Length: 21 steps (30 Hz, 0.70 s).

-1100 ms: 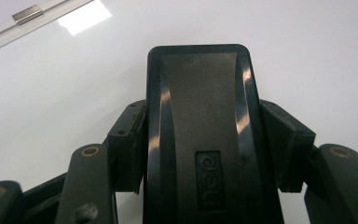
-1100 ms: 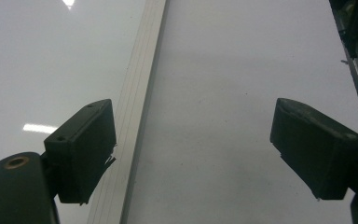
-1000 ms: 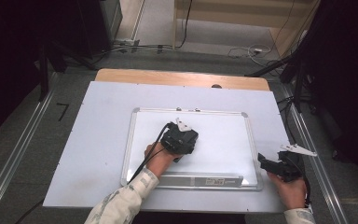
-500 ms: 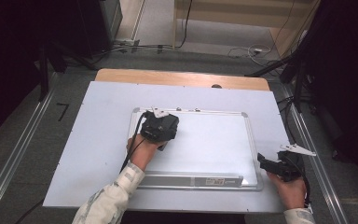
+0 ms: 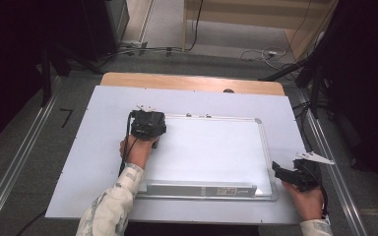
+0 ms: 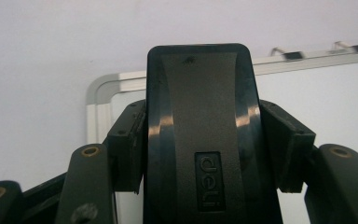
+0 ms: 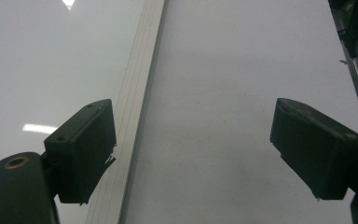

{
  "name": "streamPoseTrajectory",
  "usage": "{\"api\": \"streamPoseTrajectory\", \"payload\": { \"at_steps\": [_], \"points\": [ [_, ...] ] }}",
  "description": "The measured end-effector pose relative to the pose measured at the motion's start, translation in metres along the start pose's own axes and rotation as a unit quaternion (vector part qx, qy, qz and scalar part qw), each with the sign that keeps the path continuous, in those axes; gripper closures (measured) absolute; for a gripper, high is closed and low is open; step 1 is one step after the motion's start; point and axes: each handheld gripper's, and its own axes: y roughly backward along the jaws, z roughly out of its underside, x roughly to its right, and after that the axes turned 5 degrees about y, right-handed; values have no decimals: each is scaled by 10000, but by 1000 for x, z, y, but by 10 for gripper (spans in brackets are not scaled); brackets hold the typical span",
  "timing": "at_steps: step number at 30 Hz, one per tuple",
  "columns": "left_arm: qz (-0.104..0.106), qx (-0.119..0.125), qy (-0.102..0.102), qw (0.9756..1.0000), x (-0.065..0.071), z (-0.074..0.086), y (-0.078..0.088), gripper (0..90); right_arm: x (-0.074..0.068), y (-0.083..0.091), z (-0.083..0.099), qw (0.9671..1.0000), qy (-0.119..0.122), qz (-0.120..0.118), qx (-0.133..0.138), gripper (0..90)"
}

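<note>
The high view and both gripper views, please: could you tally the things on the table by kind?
Whiteboards: 1
Erasers: 1, black, clamped in the left gripper
Grippers: 2, left and right, the right with jaws apart
Total: 4

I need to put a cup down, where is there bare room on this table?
The white table is bare along its left side, beside the whiteboard, and in the strip beyond the board's far edge. The board's middle is bare too. Crowded: the board's far left corner under the left gripper, and the near right corner by the right gripper.

grey floor [image 5: 39, 147], dark curtains [image 5: 369, 59]
</note>
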Motion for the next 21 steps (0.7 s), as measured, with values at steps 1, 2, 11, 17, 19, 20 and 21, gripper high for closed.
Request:
{"api": "streamPoseTrajectory", "payload": {
  "at_steps": [1,2,11,17,19,20,21],
  "points": [
    [-37,-19,60,10000,-1,0,-2,401,0,0,0,10000,-1,-4,-4,129],
    [-67,-27,95,9999,-2,0,-4,401,0,0,0,10000,-10,-2,-9,129],
    [-412,-123,77,9990,1,5,-18,401,0,0,0,10000,7,-3,-9,129],
    [-500,-177,-56,9986,4,8,-20,399,0,0,0,10000,5,-2,-9,129],
    [-476,-144,-96,9987,4,10,-19,396,0,0,0,10000,4,-3,-2,129],
    [-460,-124,-65,9988,4,10,-18,396,0,0,0,10000,-3,-3,-3,129],
    [-426,-126,-65,9990,4,11,-17,388,0,0,0,10000,3,-3,-4,129]
  ]
}}
